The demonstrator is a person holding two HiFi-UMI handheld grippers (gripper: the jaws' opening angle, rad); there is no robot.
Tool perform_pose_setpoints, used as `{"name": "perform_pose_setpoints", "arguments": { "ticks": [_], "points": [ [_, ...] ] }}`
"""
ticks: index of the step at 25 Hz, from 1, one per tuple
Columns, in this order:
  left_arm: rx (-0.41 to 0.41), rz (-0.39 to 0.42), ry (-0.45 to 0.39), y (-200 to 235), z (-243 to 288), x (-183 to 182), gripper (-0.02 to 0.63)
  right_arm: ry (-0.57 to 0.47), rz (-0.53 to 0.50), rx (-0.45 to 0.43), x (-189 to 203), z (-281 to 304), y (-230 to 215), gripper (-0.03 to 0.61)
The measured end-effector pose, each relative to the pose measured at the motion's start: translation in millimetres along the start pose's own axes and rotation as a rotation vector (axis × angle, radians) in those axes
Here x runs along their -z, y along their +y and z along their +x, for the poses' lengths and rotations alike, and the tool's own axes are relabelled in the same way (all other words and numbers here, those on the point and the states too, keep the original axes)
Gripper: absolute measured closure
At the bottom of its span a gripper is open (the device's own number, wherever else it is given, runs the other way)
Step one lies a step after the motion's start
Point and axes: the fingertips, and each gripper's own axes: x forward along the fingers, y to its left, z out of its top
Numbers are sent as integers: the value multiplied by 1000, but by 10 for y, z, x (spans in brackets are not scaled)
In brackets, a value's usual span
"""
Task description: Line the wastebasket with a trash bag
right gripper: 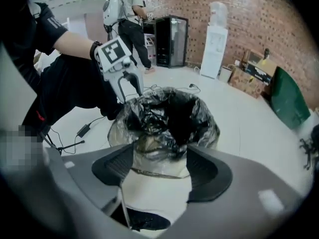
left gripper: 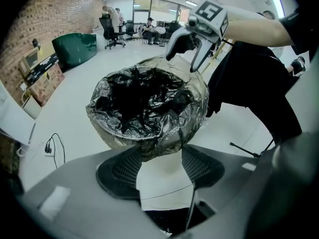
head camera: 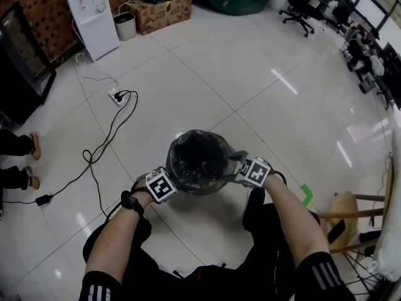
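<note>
The wastebasket (head camera: 202,184) stands on the tiled floor in front of me. A black trash bag (head camera: 195,154) lines it, with its edge folded over the rim (left gripper: 149,133). My left gripper (head camera: 170,179) is at the rim's left side. In the left gripper view its jaws (left gripper: 159,151) stand apart, and the bag's folded edge hangs between their tips. My right gripper (head camera: 239,167) hovers at the rim's right side, open, and nothing is pinched between its pads (right gripper: 159,156). Each gripper shows in the other's view, the left gripper (right gripper: 127,86) and the right gripper (left gripper: 187,54), both with spread fingers.
A power strip with a black cable (head camera: 116,96) lies on the floor to the left. At the back stand a white water dispenser (head camera: 93,14), a small bin (head camera: 125,25) and a cardboard box (head camera: 161,11). A wooden stool (head camera: 351,213) is at my right. A person's feet (head camera: 31,148) show at the left edge.
</note>
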Motion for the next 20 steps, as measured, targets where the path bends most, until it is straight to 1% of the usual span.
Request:
{"name": "perform_pose_setpoints", "arguments": {
  "ticks": [2,4,7,10,13,14,17,20],
  "points": [
    [-9,-6,-16,13,-7,-17,365,24,29,4,209,104,-26,233],
    [-8,-14,-7,9,11,14,365,48,48,5,374,206,-41,233],
    [-11,-11,2,18,60,46,365,74,59,-17,503,337,-6,230],
    [-3,-1,-12,35,83,-13,365,66,82,-15,504,424,-64,229],
    [-7,-16,20,71,106,58,365,33,116,-26,443,486,-95,225],
    [-5,-15,16,71,115,50,365,28,120,-29,438,506,-104,223],
    [3,-14,-5,44,132,-13,365,34,121,-42,473,578,-113,219],
    [4,-21,10,39,168,23,365,51,104,-42,511,614,-122,219]
  ]
}}
